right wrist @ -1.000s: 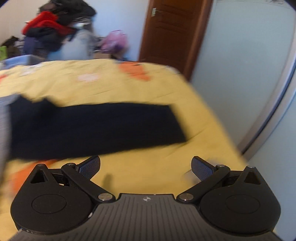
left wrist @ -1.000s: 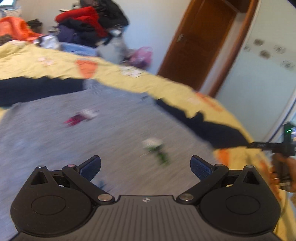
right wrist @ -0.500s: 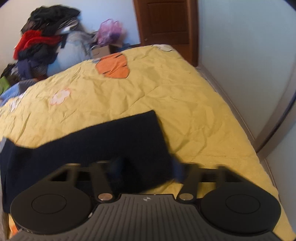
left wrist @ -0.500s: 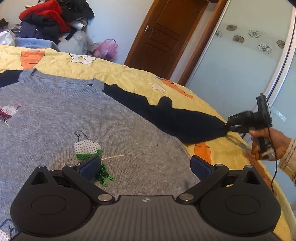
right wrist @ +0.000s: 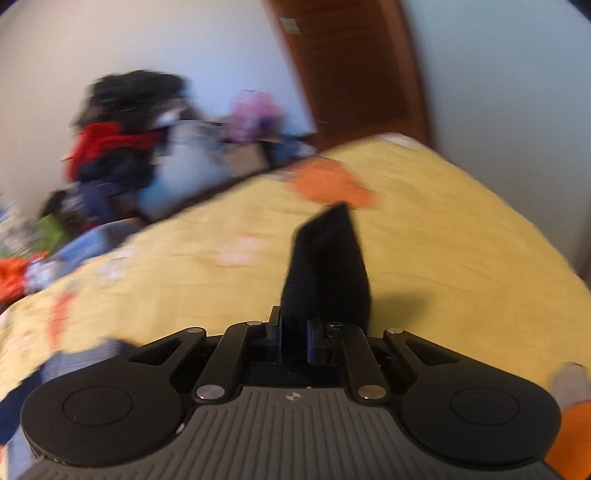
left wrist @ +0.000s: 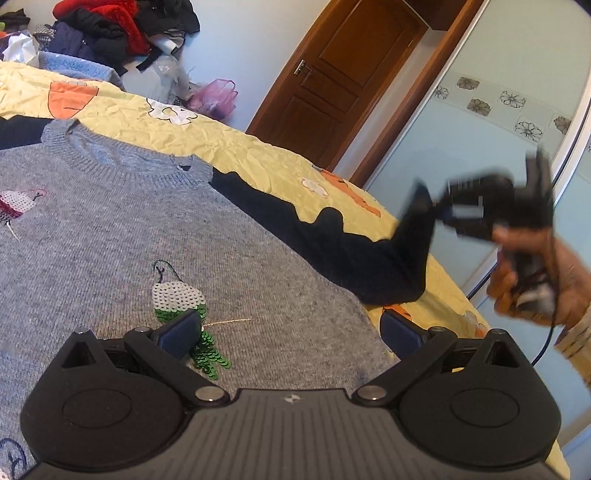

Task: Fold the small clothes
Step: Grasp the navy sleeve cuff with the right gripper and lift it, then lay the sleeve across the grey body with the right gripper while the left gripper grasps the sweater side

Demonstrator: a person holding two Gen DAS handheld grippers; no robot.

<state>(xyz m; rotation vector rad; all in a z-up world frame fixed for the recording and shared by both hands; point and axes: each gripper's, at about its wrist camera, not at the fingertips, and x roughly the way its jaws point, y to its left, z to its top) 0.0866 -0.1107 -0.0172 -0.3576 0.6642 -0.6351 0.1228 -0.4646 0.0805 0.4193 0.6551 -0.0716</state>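
A grey knit sweater (left wrist: 110,236) with sequin patches and dark navy sleeves lies flat on the yellow bedspread (left wrist: 258,155). My left gripper (left wrist: 291,330) is open and hovers just above the sweater's lower body, near a white and green sequin patch (left wrist: 177,295). My right gripper (right wrist: 293,328) is shut on the cuff of the dark right sleeve (right wrist: 325,266) and holds it lifted off the bed. In the left wrist view the right gripper (left wrist: 439,210) shows at the right with the sleeve (left wrist: 369,258) rising up to it.
A pile of clothes (left wrist: 110,26) is heaped beyond the bed's far side, with a pink bag (left wrist: 218,96) next to it. A brown wooden door (left wrist: 351,74) and a pale blue wardrobe front (left wrist: 480,122) stand on the right. The bed's right edge is near the wardrobe.
My right gripper closed on the dark sleeve's cuff and lifted it off the bed. The left gripper shifted slightly over the sweater and stayed open.
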